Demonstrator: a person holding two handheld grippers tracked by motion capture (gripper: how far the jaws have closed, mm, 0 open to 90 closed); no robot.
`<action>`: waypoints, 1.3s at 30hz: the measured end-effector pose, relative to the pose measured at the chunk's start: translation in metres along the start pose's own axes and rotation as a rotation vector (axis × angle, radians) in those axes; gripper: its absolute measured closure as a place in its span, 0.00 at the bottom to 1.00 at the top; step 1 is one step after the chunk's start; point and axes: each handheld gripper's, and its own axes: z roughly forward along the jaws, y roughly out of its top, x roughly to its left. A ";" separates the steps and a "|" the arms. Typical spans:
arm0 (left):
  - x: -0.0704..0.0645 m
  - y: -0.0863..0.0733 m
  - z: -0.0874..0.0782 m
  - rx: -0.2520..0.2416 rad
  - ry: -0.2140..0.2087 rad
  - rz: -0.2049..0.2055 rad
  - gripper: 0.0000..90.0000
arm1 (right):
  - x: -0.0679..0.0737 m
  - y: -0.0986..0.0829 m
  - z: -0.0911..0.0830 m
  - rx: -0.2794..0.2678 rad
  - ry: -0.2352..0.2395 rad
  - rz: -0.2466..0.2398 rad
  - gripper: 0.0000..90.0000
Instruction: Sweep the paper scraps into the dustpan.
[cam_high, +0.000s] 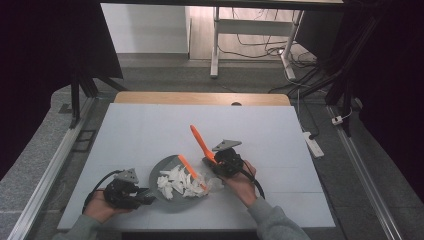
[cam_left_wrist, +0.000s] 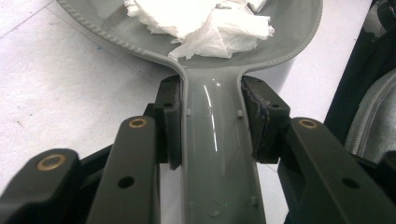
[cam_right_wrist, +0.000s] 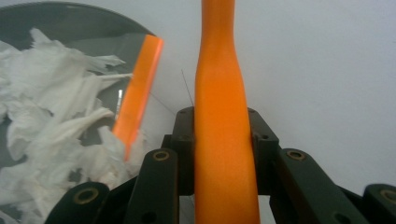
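A grey dustpan (cam_high: 161, 169) lies on the white table and holds a heap of torn white paper scraps (cam_high: 179, 183). My left gripper (cam_high: 144, 192) is shut on the pan's handle (cam_left_wrist: 212, 149), with the jaws pressed on both sides; the scraps (cam_left_wrist: 210, 28) lie just ahead in the pan's bowl (cam_left_wrist: 299, 37). My right gripper (cam_high: 214, 162) is shut on the orange handle (cam_right_wrist: 222, 107) of a scraper, which slants up and away (cam_high: 201, 141). The scraper's flat orange blade (cam_right_wrist: 137, 93) rests among the scraps (cam_right_wrist: 56, 121) at the pan's right side (cam_high: 190, 170).
The white tabletop (cam_high: 150, 130) stretches wide beyond the pan, ending in a wooden strip (cam_high: 200, 98) at the far edge. A power strip (cam_high: 313, 142) lies on the floor to the right. Desk legs (cam_high: 215, 45) stand farther back.
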 end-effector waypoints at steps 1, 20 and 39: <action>0.000 0.000 0.000 -0.001 -0.001 0.000 0.68 | 0.002 0.001 0.001 -0.004 0.011 0.007 0.78; -0.001 0.001 0.004 0.009 -0.004 0.003 0.68 | 0.057 0.027 0.011 -0.115 0.179 -0.043 0.78; 0.000 -0.001 0.005 0.004 -0.006 0.002 0.68 | 0.006 0.021 -0.019 -0.202 0.075 0.046 0.78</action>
